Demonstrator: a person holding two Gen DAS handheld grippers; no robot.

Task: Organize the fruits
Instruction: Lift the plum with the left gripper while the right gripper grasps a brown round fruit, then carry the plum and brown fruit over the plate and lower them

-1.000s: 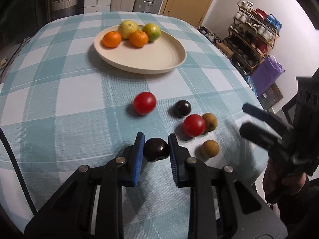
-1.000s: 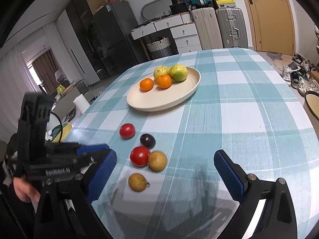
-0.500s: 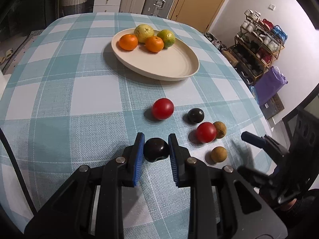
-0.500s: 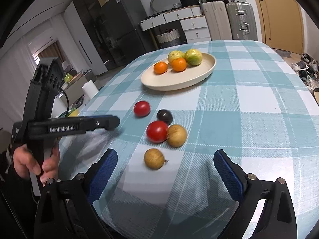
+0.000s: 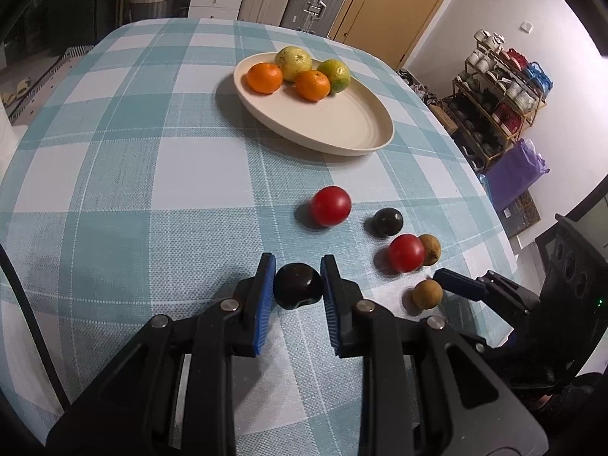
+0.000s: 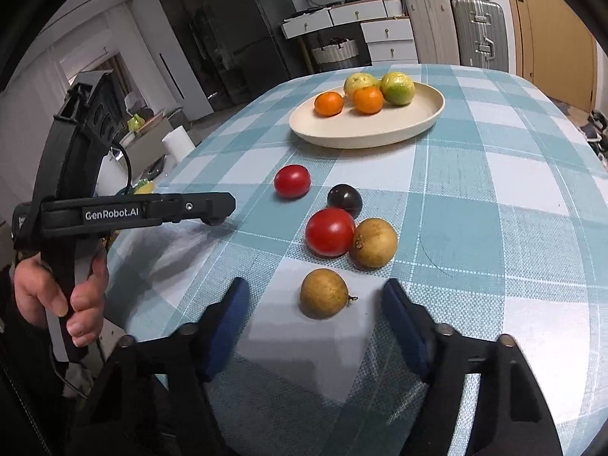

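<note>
My left gripper (image 5: 297, 285) is clamped on a dark plum (image 5: 297, 285), its blue pads pressing both sides of the fruit above the checked tablecloth (image 5: 152, 190). From the right wrist view that same gripper shows side-on at the left, held in my left hand (image 6: 60, 288).

My right gripper (image 6: 315, 300) is closing, its jaws about half apart. A brown fruit (image 6: 324, 293) lies on the cloth between the 2 pads, and neither pad touches it yet. In the left wrist view the tip of this gripper sits just right of that brown fruit.

Just beyond it, a red tomato (image 6: 330, 232) and a second brown fruit (image 6: 374, 242) touch each other. A second dark plum (image 6: 344, 198) sits right behind the tomato. A second tomato (image 6: 292, 181) lies apart, farther and to the left.

At the far side of the table stands a cream plate (image 6: 418, 121). It holds 2 oranges (image 6: 329, 103) and 2 yellow-green citrus (image 6: 396, 87), bunched at its far left rim.
</note>
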